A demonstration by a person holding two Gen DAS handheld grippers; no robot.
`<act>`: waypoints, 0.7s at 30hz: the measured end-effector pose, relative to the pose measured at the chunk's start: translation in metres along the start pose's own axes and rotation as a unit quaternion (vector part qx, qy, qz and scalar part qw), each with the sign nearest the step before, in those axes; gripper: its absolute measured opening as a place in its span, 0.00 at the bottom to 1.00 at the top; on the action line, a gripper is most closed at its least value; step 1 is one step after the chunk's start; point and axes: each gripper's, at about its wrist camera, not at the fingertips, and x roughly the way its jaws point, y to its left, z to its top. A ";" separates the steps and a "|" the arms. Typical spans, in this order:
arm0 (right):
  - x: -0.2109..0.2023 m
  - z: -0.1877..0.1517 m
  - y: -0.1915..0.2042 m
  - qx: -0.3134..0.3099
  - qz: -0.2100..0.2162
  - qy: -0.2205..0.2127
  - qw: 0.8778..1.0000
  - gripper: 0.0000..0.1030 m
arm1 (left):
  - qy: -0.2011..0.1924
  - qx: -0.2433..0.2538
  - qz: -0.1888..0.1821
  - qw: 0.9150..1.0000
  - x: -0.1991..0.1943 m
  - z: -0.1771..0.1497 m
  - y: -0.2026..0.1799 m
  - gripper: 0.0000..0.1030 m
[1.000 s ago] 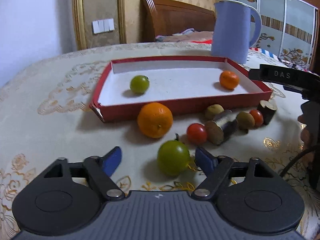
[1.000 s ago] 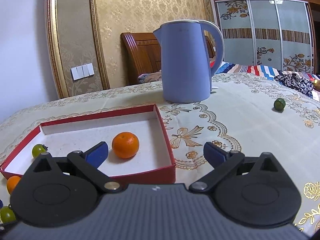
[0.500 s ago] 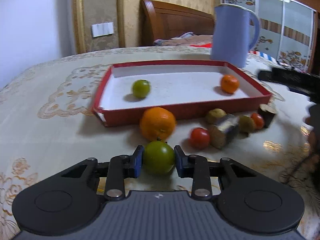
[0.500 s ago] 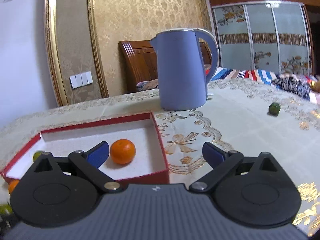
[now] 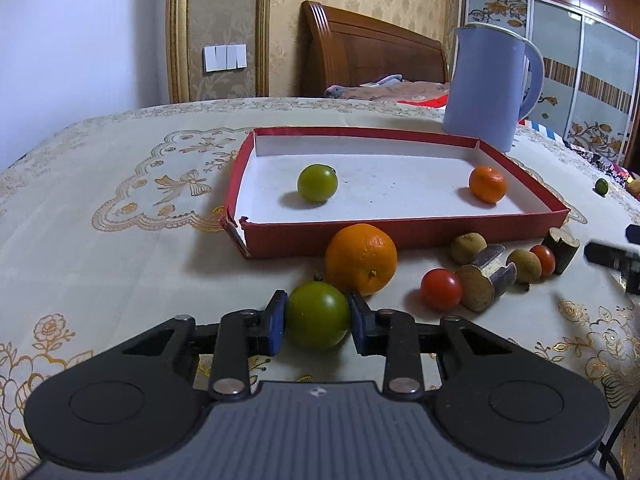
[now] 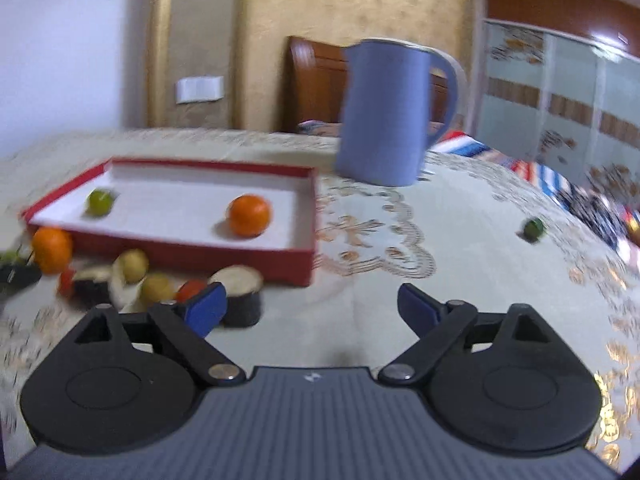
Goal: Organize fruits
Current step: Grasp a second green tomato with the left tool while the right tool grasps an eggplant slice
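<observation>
Two blue pads (image 5: 275, 322) of the left gripper (image 5: 318, 318) clamp a green tomato (image 5: 318, 315)

Right wrist view is motion-blurred throughout: the fruit cluster (image 6: 132, 276) in front of the red tray (image 6: 192, 254) smears together, so can't tell which pieces touch, and the small green fruit (image 6: 534, 229) far right on the tablecloth is too soft to name. In the left wrist view the same small green fruit (image 5: 601, 187) is too tiny to identify, and the right gripper (image 5: 616, 258) is cut off by the right edge, fingertips not visible there. The lower part of the green tomato (image 5: 318, 315) is hidden behind the left gripper (image 5: 318, 322) body.
</observation>
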 end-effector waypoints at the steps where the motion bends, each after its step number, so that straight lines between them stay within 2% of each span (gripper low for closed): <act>1: 0.001 -0.001 0.005 -0.016 0.002 0.001 1.000 0.82 | -0.001 0.003 0.002 1.000 0.000 0.000 -0.001 0.31; 4: 0.007 0.000 0.017 -0.044 0.002 0.016 0.999 0.73 | -0.002 0.007 0.004 1.000 -0.001 -0.001 -0.001 0.31; 8: 0.026 0.008 0.018 -0.033 -0.016 0.060 0.998 0.72 | -0.002 0.002 0.001 1.000 0.000 -0.001 0.002 0.31; 13: 0.040 0.014 0.023 -0.036 0.001 0.061 0.997 0.72 | -0.002 0.000 0.000 1.000 0.000 -0.001 0.003 0.31; 14: 0.043 0.015 0.025 -0.039 0.004 0.060 0.997 0.67 | -0.003 0.000 0.000 1.000 0.001 -0.001 0.003 0.31; 16: 0.049 0.018 0.028 -0.037 0.011 0.066 0.997 0.41 | -0.002 0.000 -0.001 1.000 0.001 -0.001 0.003 0.31; 21: 0.054 0.019 0.031 -0.029 0.023 0.066 0.997 0.29 | -0.002 0.000 -0.001 1.000 0.001 -0.001 0.004 0.31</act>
